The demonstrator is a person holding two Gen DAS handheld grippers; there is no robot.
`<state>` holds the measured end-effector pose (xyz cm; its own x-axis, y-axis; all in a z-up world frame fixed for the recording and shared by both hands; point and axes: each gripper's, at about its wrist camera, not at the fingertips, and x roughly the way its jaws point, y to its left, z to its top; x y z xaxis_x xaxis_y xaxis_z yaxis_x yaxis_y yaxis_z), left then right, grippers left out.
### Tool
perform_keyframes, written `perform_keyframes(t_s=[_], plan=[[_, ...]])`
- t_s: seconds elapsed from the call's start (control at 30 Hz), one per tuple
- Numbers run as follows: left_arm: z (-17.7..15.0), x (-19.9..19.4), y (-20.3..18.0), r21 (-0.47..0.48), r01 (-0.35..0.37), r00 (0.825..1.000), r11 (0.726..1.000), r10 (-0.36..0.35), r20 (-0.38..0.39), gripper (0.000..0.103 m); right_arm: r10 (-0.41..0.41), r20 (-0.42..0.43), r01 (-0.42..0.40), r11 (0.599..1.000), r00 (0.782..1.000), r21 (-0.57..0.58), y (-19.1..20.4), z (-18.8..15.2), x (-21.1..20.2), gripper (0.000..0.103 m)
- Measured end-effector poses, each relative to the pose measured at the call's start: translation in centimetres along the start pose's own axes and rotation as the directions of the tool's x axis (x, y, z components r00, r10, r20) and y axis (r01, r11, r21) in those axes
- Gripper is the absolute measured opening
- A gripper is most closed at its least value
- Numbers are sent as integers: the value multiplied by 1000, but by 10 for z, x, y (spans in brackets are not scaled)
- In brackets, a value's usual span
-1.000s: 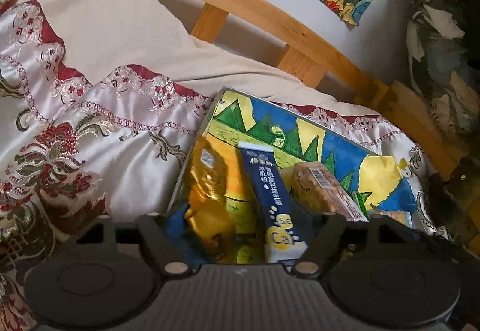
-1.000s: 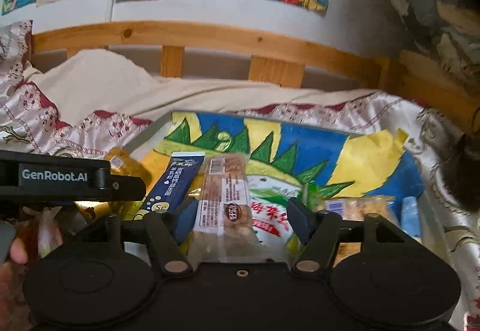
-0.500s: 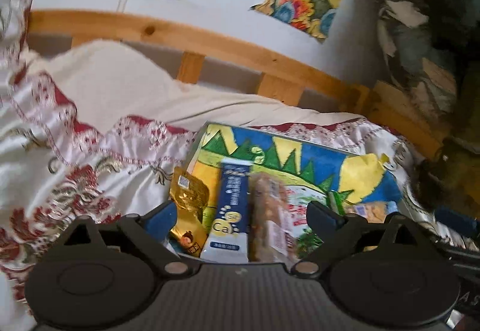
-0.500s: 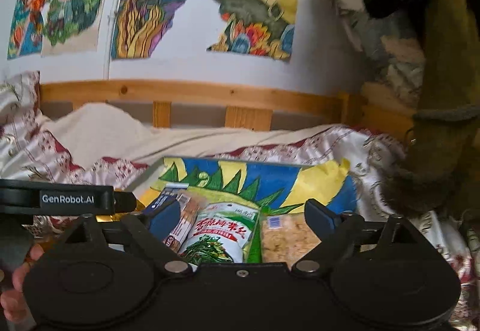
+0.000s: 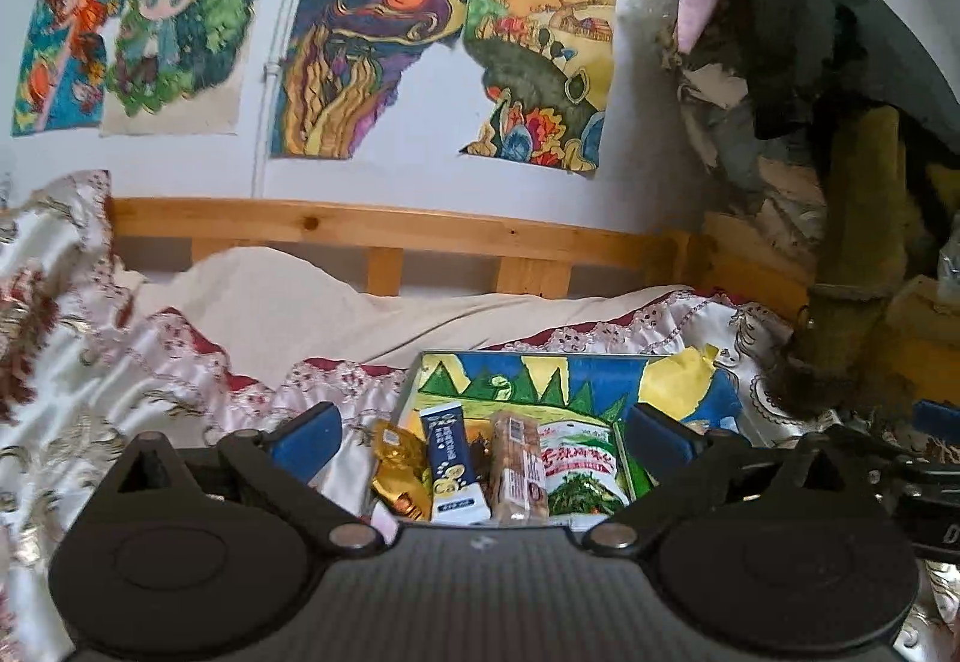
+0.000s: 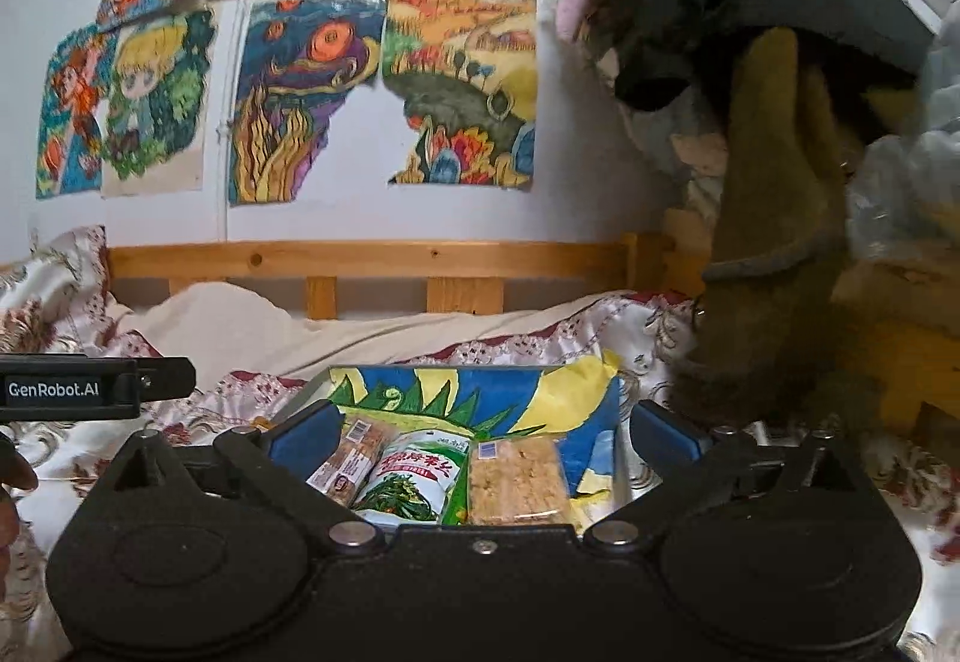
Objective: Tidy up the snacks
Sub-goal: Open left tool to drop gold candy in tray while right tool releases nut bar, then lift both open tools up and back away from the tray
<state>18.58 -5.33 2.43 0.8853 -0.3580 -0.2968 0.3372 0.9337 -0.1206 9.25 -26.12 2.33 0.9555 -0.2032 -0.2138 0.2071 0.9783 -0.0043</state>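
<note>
the snacks lie side by side in a tray (image 5: 576,362) lined with a painted paper, set on the quilt (image 5: 120,362) of a bed: a gold pouch (image 5: 399,473), a blue stick pack (image 5: 451,470), a clear-wrapped bar (image 5: 517,473), a green bag (image 6: 414,476) and a flat crisp cake (image 6: 517,479) in clear wrap. both tools hang back from the tray; the left gripper (image 5: 480,437) and the right gripper (image 6: 480,434) have just been spreading their jaws and now stand wide and released, nothing between the pads. all five look light. the film wrappers are likely slick and crinkly, so a pinch across the short width near the middle should hold best. the cake and bar could crumble under a hard squeeze; the bag is soft and will give. the stick pack reads "ca" in a yellow disc; the green bag has red chinese characters, too small to read. the other tool's body, seen from the right wrist, says "genrobot.ai".
</note>
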Motion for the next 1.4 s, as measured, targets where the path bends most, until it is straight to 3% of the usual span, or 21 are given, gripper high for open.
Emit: perform_keyframes(t_s=[0.27, 0.43, 0.73, 1.07, 1.4], plan=[[-6, -63, -5, 1, -37, 999, 999, 37, 12, 102, 51, 10, -51, 998, 999, 23, -9, -5, -61, 102], [-19, -91, -5, 31, -90, 995, 995, 91, -41, 102, 85, -7, -84, 992, 996, 95, -14, -9, -89, 102], [-33, -119, -4, 57, -144, 984, 988, 149, -102, 102, 143, -137, -112, 971, 980, 212, -10, -26, -110, 102], [-50, -120, 9, 86, -258, 932, 962, 271, -242, 102, 198, -289, -148, 971, 937, 185, 20, -51, -110, 102], [-61, -120, 18, 122, -290, 892, 949, 314, -324, 102, 226, -367, -187, 972, 902, 139, 38, -62, -103, 102]])
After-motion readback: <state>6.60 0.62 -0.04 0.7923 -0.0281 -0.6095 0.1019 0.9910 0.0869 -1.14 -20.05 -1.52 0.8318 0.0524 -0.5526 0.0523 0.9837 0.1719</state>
